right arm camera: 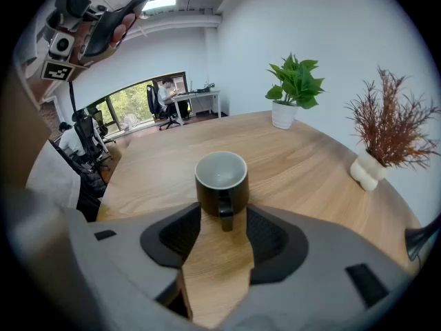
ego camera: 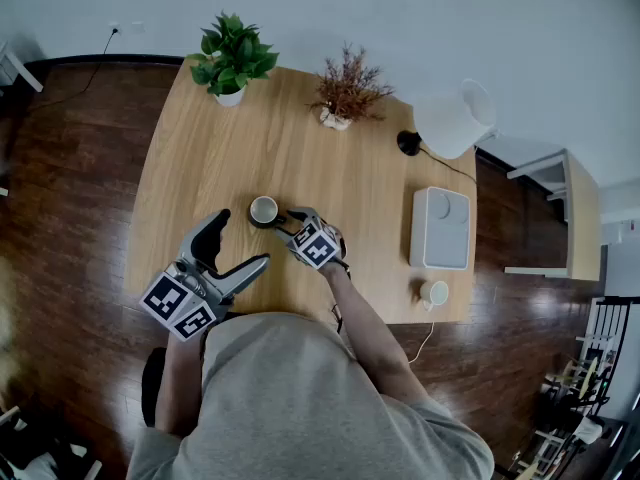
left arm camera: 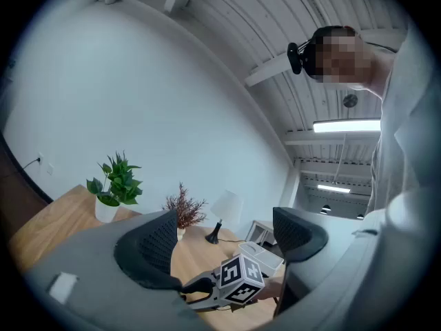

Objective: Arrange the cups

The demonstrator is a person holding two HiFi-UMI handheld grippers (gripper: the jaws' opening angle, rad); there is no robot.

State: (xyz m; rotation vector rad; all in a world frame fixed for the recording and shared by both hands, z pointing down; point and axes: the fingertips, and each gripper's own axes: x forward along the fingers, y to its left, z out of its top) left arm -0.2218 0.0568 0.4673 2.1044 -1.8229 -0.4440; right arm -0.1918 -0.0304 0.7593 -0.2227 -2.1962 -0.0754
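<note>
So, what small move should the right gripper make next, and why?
Probably ease the right gripper forward a little, then close on the mug. Its jaws stand open, the mug is upright just ahead of them, and its handle points back into the gap, with the pads not yet touching it.

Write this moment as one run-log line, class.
right gripper: open, jaws astride handle of black mug, not gripping | left gripper: open, empty, raised | white cup: by table edge, untouched

An office room; a desk (right arm camera: 196, 96) and black chairs (right arm camera: 88, 138) by the window (right arm camera: 127, 105); long lights (left arm camera: 346, 125) on the ceiling.
</note>
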